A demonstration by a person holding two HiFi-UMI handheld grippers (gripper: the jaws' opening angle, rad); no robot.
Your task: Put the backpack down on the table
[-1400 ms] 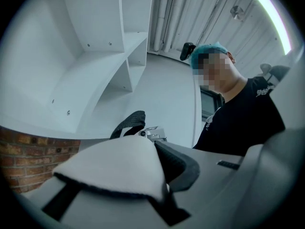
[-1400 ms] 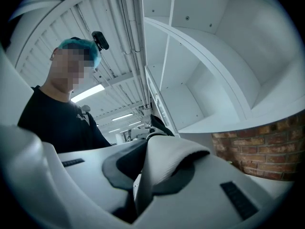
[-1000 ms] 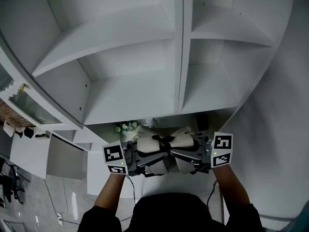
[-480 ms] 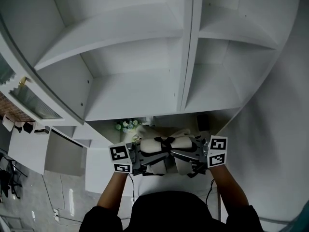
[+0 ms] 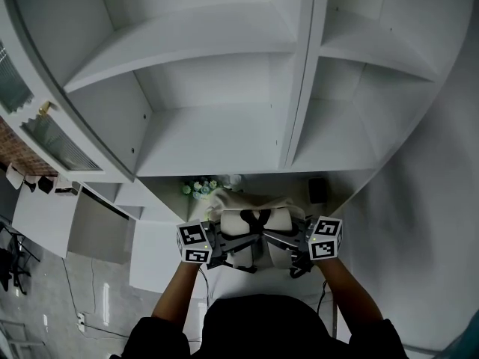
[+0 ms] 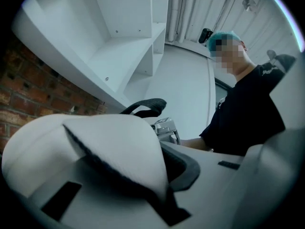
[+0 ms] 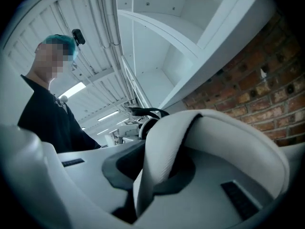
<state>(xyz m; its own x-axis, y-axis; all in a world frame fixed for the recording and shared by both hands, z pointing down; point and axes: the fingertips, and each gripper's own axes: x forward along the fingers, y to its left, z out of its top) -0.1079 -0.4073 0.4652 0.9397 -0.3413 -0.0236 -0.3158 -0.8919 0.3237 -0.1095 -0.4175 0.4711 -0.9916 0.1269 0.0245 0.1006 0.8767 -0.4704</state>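
Observation:
I hold a white backpack (image 5: 254, 232) with black trim in front of my chest, between both grippers. My left gripper (image 5: 219, 247) is at its left side and my right gripper (image 5: 290, 247) at its right. In the left gripper view the pale jaws are shut on a padded white strap (image 6: 112, 144) with a dark edge. The right gripper view shows the same from the other side: its jaws pinch a padded white strap (image 7: 164, 149). A black top handle (image 6: 145, 106) sticks up behind the strap. The backpack's lower part is hidden behind my hands.
White open shelves (image 5: 217, 137) with an upright divider (image 5: 303, 88) rise straight ahead. Below them, a small green-and-white plant (image 5: 199, 188) and a dark object (image 5: 316, 189) stand behind the backpack. A white tabletop (image 5: 153, 256) lies lower left. A brick wall (image 7: 257, 92) shows to the side.
Both grippers and the backpack have sunk together, and the marker cubes sit closer together in the head view. Both grips on the straps look the same.

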